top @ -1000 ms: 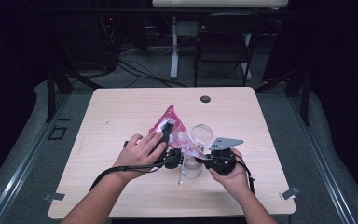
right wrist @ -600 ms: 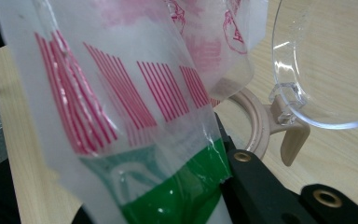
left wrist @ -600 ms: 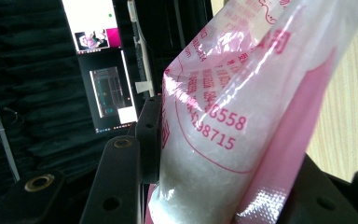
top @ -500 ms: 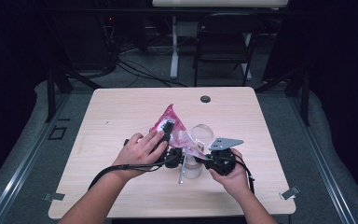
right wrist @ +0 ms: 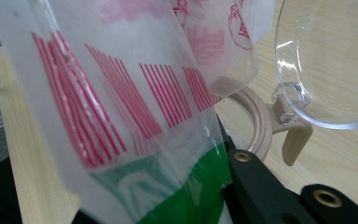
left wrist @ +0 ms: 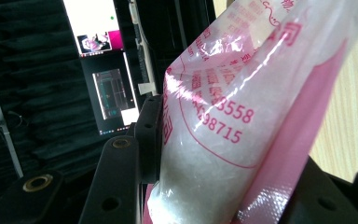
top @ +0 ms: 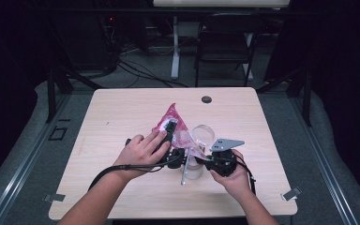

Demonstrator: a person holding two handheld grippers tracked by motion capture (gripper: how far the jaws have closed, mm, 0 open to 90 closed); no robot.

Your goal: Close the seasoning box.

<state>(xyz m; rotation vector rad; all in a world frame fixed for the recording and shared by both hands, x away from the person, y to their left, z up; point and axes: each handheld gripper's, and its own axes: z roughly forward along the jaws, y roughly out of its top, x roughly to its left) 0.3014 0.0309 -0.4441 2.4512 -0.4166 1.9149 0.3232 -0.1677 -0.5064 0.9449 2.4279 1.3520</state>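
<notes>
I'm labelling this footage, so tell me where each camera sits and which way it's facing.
High view: above the person's side, looking forward and down on the table; both forearms, left hand-held gripper and right hand-held gripper show.
Left gripper view: rides the left hand-held gripper, looking along its black jaws at the pink bag.
Right gripper view: rides the right one, facing the bag's printed end and a clear container.
All three share the bag.

A recording lab or studio is indicated: a light wooden table is ringed by black curtains, with cables on grey carpet, a folding chair at the far side, and lit monitors.
</notes>
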